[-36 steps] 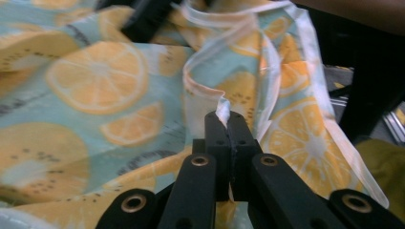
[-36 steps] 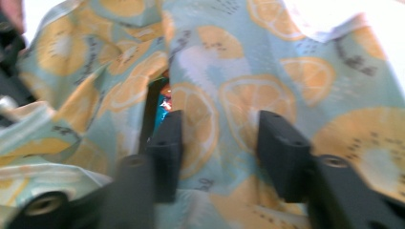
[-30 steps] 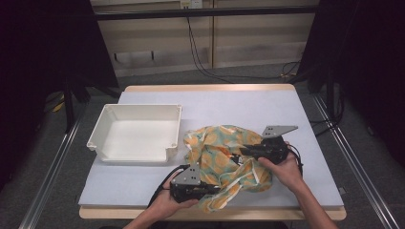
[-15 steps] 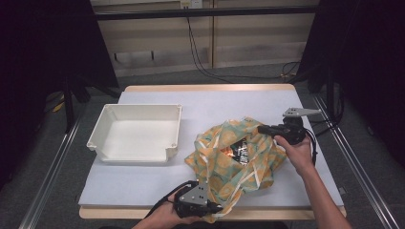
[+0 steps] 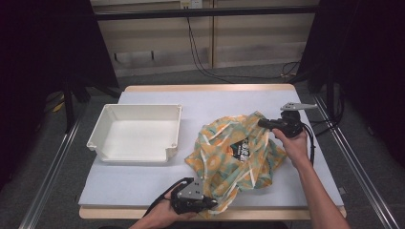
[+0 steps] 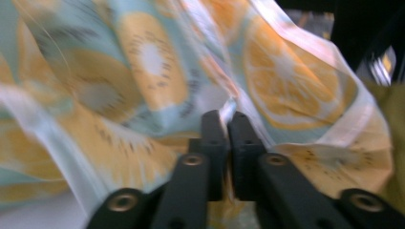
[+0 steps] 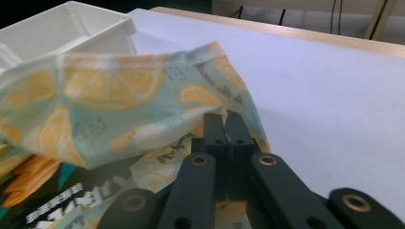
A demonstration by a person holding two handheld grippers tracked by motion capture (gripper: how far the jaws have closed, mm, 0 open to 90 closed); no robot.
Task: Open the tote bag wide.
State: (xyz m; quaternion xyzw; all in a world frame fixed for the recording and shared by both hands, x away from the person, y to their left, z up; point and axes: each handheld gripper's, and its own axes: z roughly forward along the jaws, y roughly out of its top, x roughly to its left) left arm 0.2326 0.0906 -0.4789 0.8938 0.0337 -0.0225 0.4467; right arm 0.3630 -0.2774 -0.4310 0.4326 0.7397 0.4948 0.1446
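1. I see one garment in hand: a citrus-print cloth (image 5: 236, 152), pale teal with orange and lemon slices, lying crumpled on the desk (image 5: 143, 183) at about the 4 o'clock side of the desk's middle in the high view.
2. A dark printed patch (image 5: 240, 149) with white lettering shows near the middle of the cloth; I cannot read it.
3. My left gripper (image 5: 210, 204) sits at the desk's near edge, roughly 6 o'clock. In the left gripper view its fingers (image 6: 215, 143) stand almost together with a fold of the cloth pinched between them, so they grip the cloth; they have just eased open a touch, with the fabric between them.
4. My right gripper (image 5: 261, 123) is at about 3 o'clock, pointing toward 9 o'clock. In the right gripper view its fingers (image 7: 215, 138) are pressed together on the hemmed edge of the cloth (image 7: 119, 105), so they grip it too.
5. Between the two grips the cloth spreads across the desk, its 1 o'clock corner lifted off the surface at the right gripper, its 6 o'clock end draped over the desk edge by the left gripper.
6. The one container is a white rectangular tray (image 5: 167, 155) at about 9 o'clock, standing upright. I see nothing inside it, just its bare white floor.
7. The tray stands just beside the cloth; whether the fabric touches its wall I cannot tell.
8. In the right gripper view the tray's corner (image 7: 95, 24) shows at 11 o'clock, beyond the raised cloth.
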